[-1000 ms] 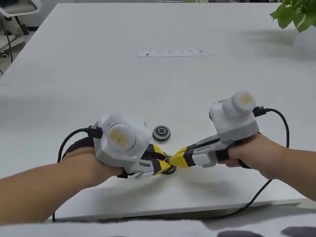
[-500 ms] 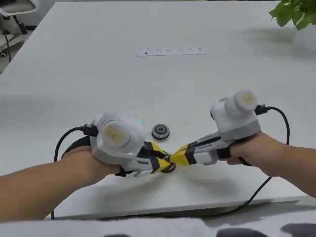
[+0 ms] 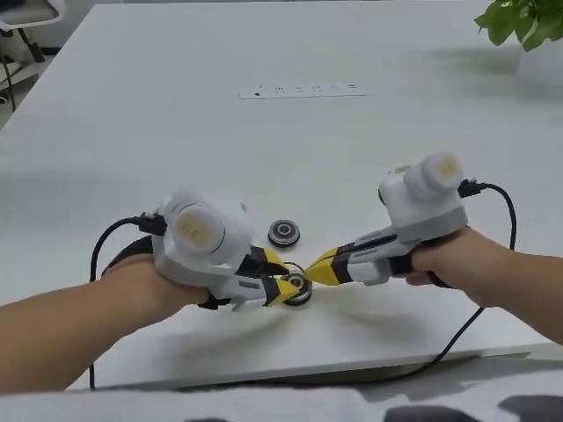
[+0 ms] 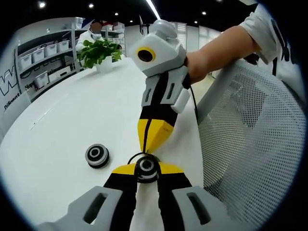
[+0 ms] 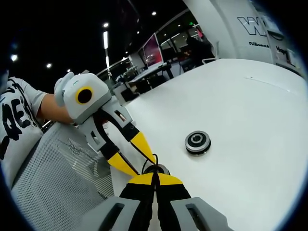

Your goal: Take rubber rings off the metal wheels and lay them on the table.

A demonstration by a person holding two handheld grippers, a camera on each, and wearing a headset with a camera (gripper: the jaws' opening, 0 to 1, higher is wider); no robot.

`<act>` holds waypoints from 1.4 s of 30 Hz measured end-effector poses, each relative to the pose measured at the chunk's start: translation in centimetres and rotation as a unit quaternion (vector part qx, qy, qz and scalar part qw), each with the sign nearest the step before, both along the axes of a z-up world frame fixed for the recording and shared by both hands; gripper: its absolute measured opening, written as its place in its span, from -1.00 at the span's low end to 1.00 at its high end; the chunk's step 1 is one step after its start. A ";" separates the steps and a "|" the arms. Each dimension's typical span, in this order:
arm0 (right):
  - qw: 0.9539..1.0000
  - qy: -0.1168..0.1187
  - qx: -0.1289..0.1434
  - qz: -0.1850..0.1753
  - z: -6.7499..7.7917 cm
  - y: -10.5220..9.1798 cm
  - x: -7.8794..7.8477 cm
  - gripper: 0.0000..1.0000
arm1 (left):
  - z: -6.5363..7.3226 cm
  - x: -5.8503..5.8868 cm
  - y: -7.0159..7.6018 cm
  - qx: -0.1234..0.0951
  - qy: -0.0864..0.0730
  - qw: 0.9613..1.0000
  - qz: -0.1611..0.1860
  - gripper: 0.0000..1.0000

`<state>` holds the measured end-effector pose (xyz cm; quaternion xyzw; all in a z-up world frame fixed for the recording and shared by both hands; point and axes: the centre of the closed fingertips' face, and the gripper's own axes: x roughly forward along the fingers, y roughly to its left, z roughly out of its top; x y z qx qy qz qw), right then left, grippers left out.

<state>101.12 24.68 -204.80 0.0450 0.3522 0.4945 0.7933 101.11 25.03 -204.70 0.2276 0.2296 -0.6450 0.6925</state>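
white table (image 3: 176, 105), power strip (image 3: 303, 90) far centre | plant (image 3: 519, 22) far right | mesh chair (image 4: 250, 144) near | shelves (image 4: 43, 57) beyond | ceiling spotlights (image 4: 91, 6)

There were two tools, the left tool (image 3: 283, 283) and the right tool (image 3: 310, 272). I counted two metal wheels: the held wheel (image 3: 297, 290) in the left tool's jaws, and the free wheel (image 3: 283, 233) on the single counter (image 3: 176, 132). One rubber ring (image 4: 131, 157) showed as a thin black loop at the held wheel; it was very thin, so perhaps another one sat hidden behind it. There was also one power strip (image 3: 303, 90), one plant (image 3: 519, 19), two black cables, namely the left cable (image 3: 110, 246) and the right cable (image 3: 506, 229), and one mesh chair (image 4: 250, 144).
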 end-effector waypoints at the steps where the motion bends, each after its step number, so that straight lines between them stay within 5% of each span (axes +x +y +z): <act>1: 1.000 0.000 0.002 0.000 0.1 0.1 0.0 -1.00 | 0.2 -0.1 0.0 -0.004 0.002 1.000 0.000 -0.77; 15: 1.000 -0.013 0.016 -0.006 1.7 0.3 0.3 -1.00 | 2.7 -0.6 1.3 -0.036 0.012 0.999 0.011 -0.51; 42: 1.000 -0.017 0.018 -0.003 3.0 1.1 0.4 -1.00 | 3.9 -0.7 5.3 -0.058 0.019 0.997 0.053 -0.05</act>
